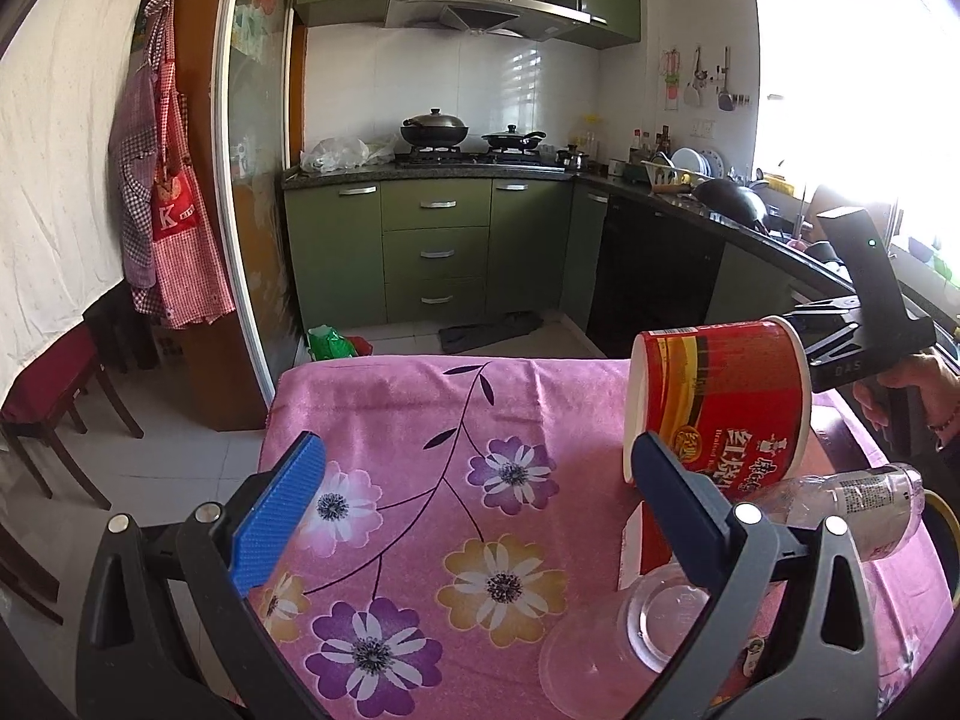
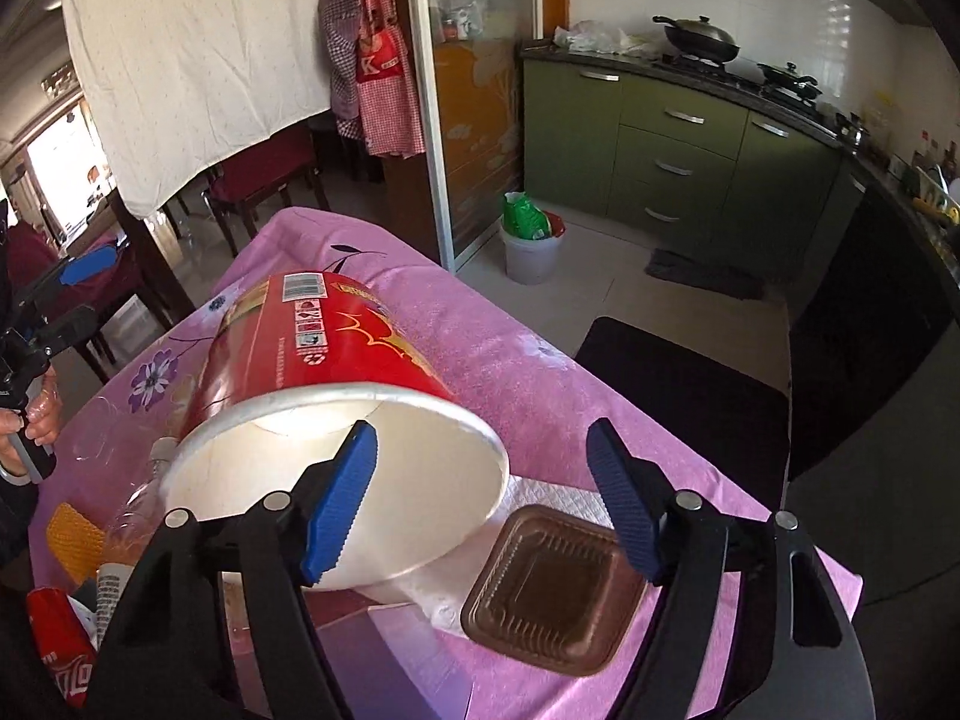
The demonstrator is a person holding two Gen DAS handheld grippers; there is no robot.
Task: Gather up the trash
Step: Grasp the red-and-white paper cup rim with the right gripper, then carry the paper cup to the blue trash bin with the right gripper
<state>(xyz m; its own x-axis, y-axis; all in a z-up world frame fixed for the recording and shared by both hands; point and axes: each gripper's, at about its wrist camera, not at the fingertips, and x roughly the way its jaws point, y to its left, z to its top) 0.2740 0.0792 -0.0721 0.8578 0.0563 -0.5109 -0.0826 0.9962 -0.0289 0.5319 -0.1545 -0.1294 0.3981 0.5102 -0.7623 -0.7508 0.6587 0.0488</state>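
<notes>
blue pads of the right gripper (image 2: 480, 504) are straddling the cup (image 2: 336, 402) rim, half open, gripping nothing yet; cup lying tipped beside the tray (image 2: 552, 594). next: closing on the rim. left gripper (image 1: 474, 510) is gaping empty.

A red paper noodle tub (image 2: 312, 360) is lying tipped on its side on the pink flowered tablecloth (image 1: 420, 420), its open mouth facing the right gripper (image 2: 480, 504), whose left finger is reaching inside the rim. Just right of the mouth, a brown square plastic tray (image 2: 558, 594) is resting on a white paper napkin (image 2: 558, 501). A clear plastic bottle (image 1: 864, 510) is lying beside the tub, near the left gripper (image 1: 480, 516). Beyond the table, a white bucket (image 2: 531, 252) is standing on the floor.
</notes>
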